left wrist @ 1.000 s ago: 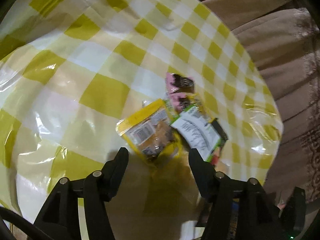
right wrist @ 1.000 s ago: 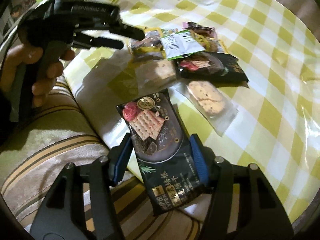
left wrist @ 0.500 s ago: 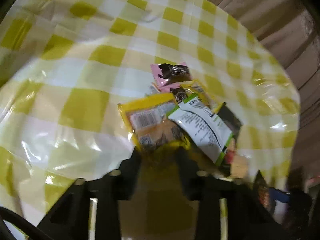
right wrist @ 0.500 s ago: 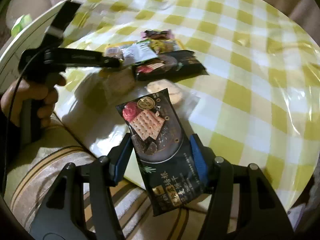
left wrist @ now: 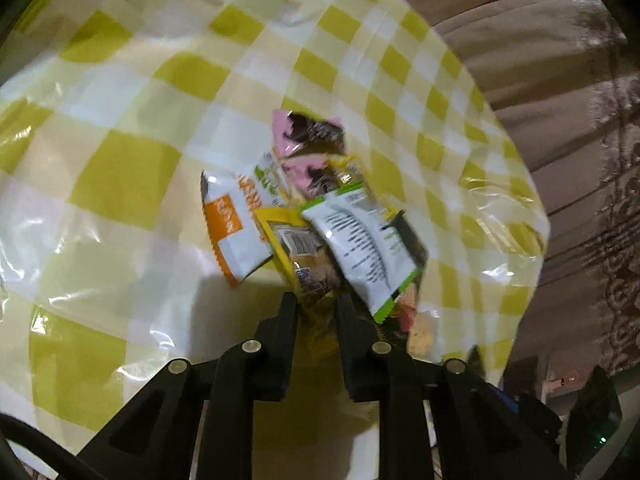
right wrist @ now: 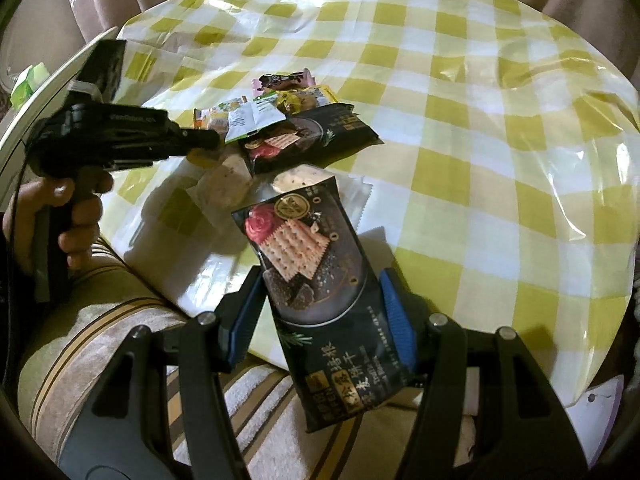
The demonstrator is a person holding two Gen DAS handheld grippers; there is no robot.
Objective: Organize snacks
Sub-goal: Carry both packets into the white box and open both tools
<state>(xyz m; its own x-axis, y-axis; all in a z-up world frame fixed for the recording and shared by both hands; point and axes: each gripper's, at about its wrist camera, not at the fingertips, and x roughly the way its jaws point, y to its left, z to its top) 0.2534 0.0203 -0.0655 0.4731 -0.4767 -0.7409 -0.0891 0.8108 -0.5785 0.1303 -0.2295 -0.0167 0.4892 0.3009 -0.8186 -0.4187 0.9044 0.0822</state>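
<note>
A pile of snack packets lies on the yellow-checked tablecloth point(left wrist: 120, 176). My left gripper point(left wrist: 316, 304) is shut on the yellow packet point(left wrist: 298, 248) at the pile's near edge. An orange-and-white packet point(left wrist: 234, 228), a white-and-green packet point(left wrist: 360, 248) and a pink packet point(left wrist: 308, 140) lie around it. My right gripper point(right wrist: 324, 292) is shut on a black cracker packet point(right wrist: 316, 272) and holds it above the table's near edge. The left gripper point(right wrist: 200, 140) also shows in the right wrist view at the pile, beside a second black cracker packet point(right wrist: 316, 136).
Clear-wrapped biscuits point(right wrist: 308, 176) lie between the pile and the held black packet. A striped cushion point(right wrist: 100, 328) sits below the table's near edge. Brown curtains point(left wrist: 560, 80) hang beyond the table. A white round rim point(right wrist: 44, 92) shows at left.
My left gripper has closed on the yellow packet and shifted it, uncovering the orange-and-white packet. My right gripper has drawn back from the pile with the black cracker packet in it.
</note>
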